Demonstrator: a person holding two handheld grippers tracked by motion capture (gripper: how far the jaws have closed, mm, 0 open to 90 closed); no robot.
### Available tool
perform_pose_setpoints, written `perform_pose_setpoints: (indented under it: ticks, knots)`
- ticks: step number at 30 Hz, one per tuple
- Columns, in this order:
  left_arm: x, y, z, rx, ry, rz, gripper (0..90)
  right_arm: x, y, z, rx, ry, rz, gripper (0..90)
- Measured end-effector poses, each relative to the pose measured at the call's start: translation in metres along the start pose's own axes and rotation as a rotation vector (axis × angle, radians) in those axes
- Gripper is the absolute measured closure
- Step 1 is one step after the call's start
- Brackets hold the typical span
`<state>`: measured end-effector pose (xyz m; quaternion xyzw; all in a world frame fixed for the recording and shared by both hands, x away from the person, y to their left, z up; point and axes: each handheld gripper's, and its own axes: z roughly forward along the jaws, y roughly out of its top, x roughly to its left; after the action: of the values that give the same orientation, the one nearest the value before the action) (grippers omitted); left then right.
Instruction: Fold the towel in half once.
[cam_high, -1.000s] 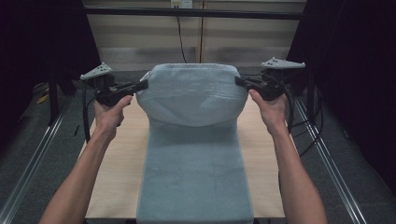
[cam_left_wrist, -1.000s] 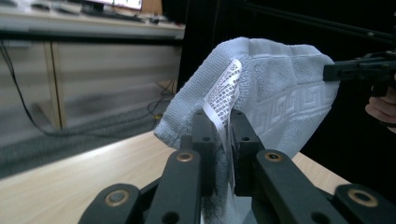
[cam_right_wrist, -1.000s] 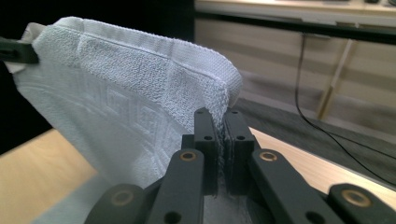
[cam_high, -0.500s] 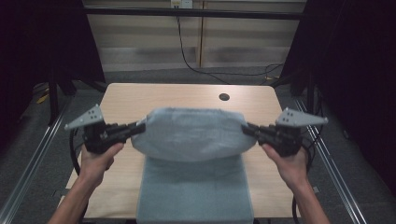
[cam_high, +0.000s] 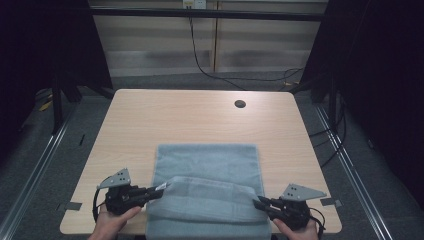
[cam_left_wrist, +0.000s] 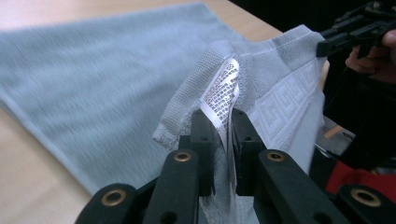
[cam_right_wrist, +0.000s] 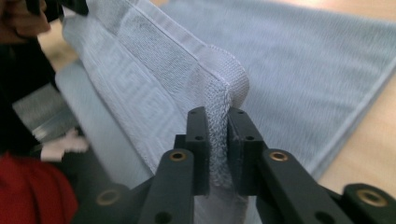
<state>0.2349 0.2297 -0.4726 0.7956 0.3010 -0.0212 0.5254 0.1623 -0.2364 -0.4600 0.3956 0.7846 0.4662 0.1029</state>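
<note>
left gripper clamped on pale blue-grey terry towel corner | right gripper clamped on other corner | towel edge stretched between them, near table edge | fold probably half done, corners not released

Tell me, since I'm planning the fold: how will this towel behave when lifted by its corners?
Probably floppy: the towel sags between the left gripper and right gripper. Its looped pile bunches between the fingers, so slipping seems unlikely. It likely drapes rather than holding a crease.

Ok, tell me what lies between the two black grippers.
In the high view, the raised edge of the grey-blue terry towel spans from the left gripper to the right gripper.
</note>
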Motion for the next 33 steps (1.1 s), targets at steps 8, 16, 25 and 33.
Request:
perform_pose_setpoints:
  ticks: [8, 16, 25, 33]
  knots:
    - [-0.029, -0.022, -0.014, 0.056, -0.062, 0.041, 79.4, 0.023, -0.028, -0.013, 0.058, 0.084, -0.006, 70.8]
    - [-0.035, -0.018, -0.036, -0.001, -0.137, 0.049, 64.7, 0.028, -0.026, -0.033, 0.057, 0.13, -0.011, 58.3]
    - [-0.011, 0.003, -0.033, -0.023, -0.069, 0.029, 58.4, 0.001, -0.02, -0.024, 0.019, 0.055, 0.05, 54.6]
    - [0.009, 0.02, 0.008, 0.053, -0.029, 0.015, 58.3, -0.026, 0.001, 0.013, 0.037, 0.047, 0.032, 53.9]
